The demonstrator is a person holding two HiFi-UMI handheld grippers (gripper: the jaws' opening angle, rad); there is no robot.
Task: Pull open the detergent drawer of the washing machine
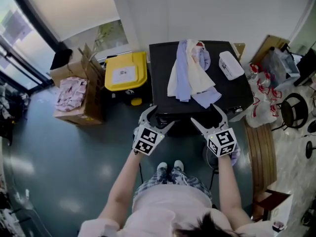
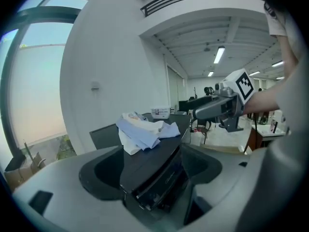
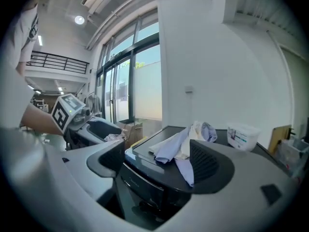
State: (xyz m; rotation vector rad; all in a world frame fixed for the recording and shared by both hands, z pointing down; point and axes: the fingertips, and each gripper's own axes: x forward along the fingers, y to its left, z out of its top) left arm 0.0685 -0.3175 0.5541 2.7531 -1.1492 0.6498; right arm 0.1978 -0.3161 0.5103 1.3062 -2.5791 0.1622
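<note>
The black washing machine [image 1: 237, 90] stands in front of me with its top facing up. Light clothes [image 1: 190, 73] and a white tub [image 1: 230, 64] lie on it. My left gripper [image 1: 157, 118] is open at the machine's front left corner. In the left gripper view its jaws [image 2: 152, 170] stand wide on either side of the dark control panel with the drawer front [image 2: 161, 182], touching nothing. My right gripper [image 1: 207, 116] is open too, at the front edge further right. Its jaws [image 3: 159, 163] frame the front panel [image 3: 140, 180]. The drawer front looks flush with the panel.
A yellow-lidded bin [image 1: 126, 72] sits left of the machine, beside a cardboard box [image 1: 74, 102] holding pink cloth. Plastic bags [image 1: 266, 100], a black chair [image 1: 292, 107] and a wooden bench [image 1: 261, 149] crowd the right side. My feet [image 1: 170, 167] stand close to the machine's front.
</note>
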